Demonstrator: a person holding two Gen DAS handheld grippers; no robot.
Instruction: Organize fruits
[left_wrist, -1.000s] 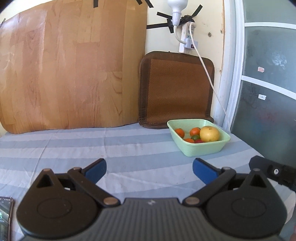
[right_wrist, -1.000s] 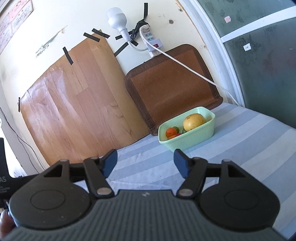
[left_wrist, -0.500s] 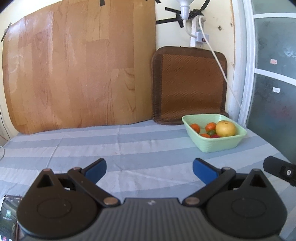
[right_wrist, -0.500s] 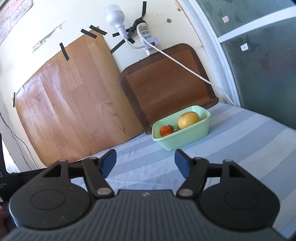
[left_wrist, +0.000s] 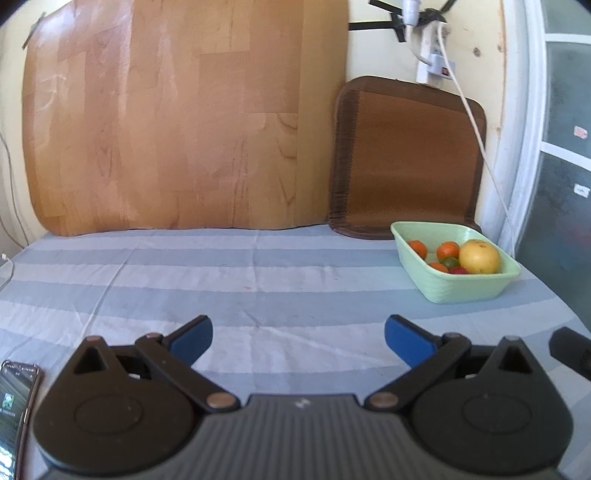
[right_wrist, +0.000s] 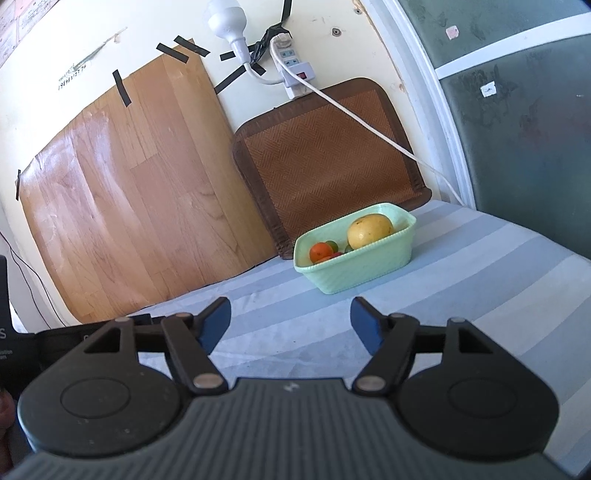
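Observation:
A pale green tray stands at the back right of the striped cloth and also shows in the right wrist view. It holds a large yellow fruit, small oranges, a green fruit and a red one. My left gripper is open and empty, well short of the tray and to its left. My right gripper is open and empty, in front of the tray.
A wooden board and a brown woven mat lean on the back wall. A white cable hangs from a power strip. A phone lies at the near left. The glass door bounds the right.
Both grippers have drawn back from the tray; it sits further right in the left wrist view and smaller in the right wrist view. Both stay open.

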